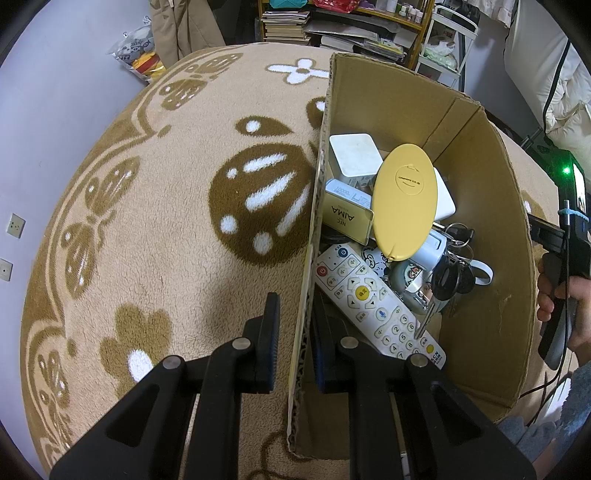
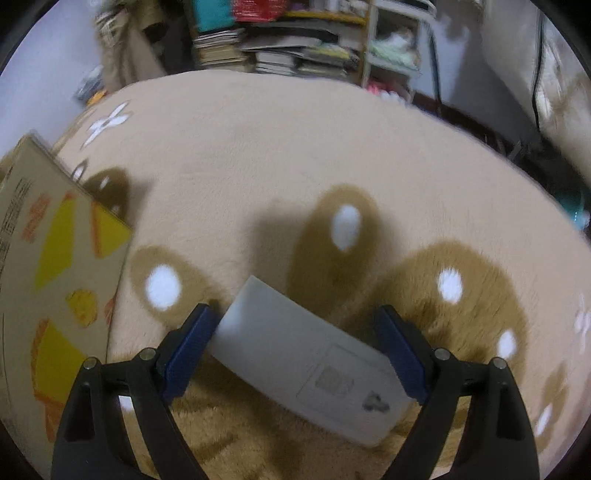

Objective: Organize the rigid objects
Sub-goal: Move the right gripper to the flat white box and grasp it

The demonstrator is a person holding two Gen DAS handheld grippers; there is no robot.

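Note:
An open cardboard box (image 1: 480, 221) stands on a beige patterned blanket (image 1: 166, 240). My left gripper (image 1: 297, 332) is shut on the box's left wall, one finger outside and one inside. In the box lie a white remote (image 1: 373, 299), a yellow oval case (image 1: 404, 199), a yellow power bank (image 1: 345, 216), a white square block (image 1: 356, 155) and a bunch of keys (image 1: 452, 273). In the right wrist view, my right gripper (image 2: 295, 349) stands wide open low over the blanket. A flat white device (image 2: 306, 354) lies slantwise between its blue pads (image 2: 188, 347). The picture is blurred.
The box's printed outer side (image 2: 55, 277) is to the left of the right gripper. A person's hand (image 1: 554, 295) holds a gripper handle at the box's right. Stacked books on shelves (image 1: 295, 26) and a bag of plush toys (image 1: 138, 51) stand beyond the blanket.

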